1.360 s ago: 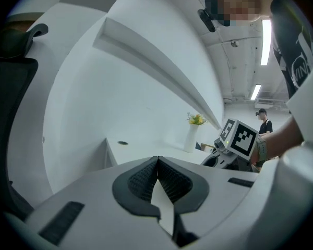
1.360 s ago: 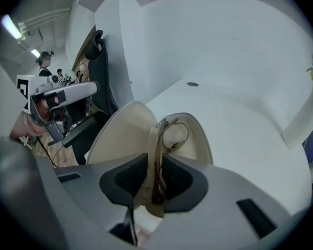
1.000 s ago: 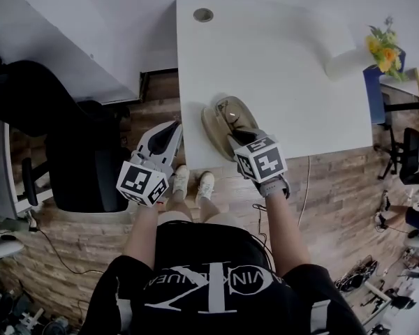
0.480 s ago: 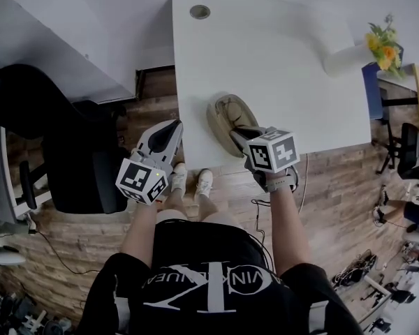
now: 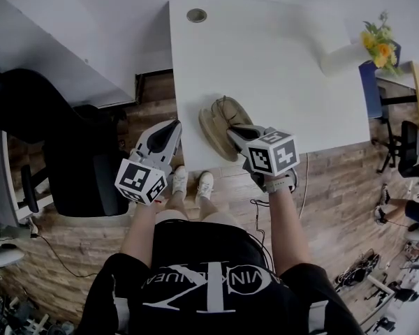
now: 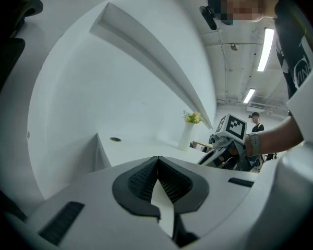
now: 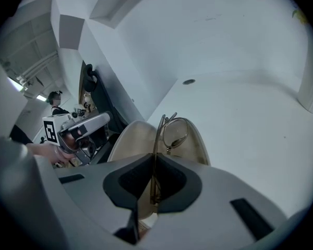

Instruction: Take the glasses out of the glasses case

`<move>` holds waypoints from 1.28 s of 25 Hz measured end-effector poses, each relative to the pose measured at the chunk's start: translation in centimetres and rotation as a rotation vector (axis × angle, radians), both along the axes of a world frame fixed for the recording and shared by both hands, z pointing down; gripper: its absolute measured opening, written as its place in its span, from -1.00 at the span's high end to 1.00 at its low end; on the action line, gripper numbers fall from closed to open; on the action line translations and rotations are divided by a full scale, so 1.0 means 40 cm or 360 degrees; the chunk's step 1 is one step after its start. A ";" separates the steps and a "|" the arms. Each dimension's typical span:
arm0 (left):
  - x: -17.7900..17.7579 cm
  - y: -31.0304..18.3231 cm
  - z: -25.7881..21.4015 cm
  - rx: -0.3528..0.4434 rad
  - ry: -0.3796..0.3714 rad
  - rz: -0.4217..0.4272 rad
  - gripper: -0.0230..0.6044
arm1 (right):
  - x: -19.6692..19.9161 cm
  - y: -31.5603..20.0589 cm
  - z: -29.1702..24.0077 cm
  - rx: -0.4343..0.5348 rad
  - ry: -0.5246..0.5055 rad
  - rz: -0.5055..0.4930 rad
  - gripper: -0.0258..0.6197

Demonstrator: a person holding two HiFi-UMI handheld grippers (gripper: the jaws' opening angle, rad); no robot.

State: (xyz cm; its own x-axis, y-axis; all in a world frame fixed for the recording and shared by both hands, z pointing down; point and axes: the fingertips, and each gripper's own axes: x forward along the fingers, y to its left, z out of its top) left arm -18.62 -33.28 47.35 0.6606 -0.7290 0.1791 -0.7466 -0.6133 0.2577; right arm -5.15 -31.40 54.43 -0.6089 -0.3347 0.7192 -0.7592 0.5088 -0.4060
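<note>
My right gripper [image 7: 154, 160] is pinched narrow on the glasses [image 7: 175, 133]. They stand on edge at the open tan case [image 7: 128, 139], long axis pointing away from me toward the table's far side. The frame is thin metal wire with rounded clear lenses. The case lies at the near edge of the white table [image 5: 279, 68]. My left gripper [image 6: 157, 165] is closed on nothing, left of the case.

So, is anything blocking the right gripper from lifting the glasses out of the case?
Nothing visible does. The right gripper is shut on the glasses by the frame, the case lies open around them, and the left gripper hangs off to the side, shut and apart from both.
</note>
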 end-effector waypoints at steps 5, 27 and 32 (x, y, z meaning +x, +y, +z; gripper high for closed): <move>-0.001 -0.005 -0.008 0.0009 -0.0004 0.0001 0.88 | -0.007 0.001 -0.005 0.0020 -0.0001 -0.0021 0.80; -0.003 -0.039 -0.033 0.0026 -0.0016 0.0029 0.88 | -0.040 -0.011 -0.075 0.0133 -0.0148 0.0020 0.80; 0.001 -0.044 -0.048 0.0037 -0.0021 0.0036 0.88 | -0.036 -0.018 -0.101 0.0169 -0.0191 0.0046 0.80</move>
State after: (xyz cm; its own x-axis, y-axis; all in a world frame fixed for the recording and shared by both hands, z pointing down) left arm -18.57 -35.03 45.44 0.6745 -0.7181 0.1713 -0.7359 -0.6356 0.2332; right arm -6.58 -32.13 50.37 -0.6775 -0.4234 0.6015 -0.7233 0.5323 -0.4400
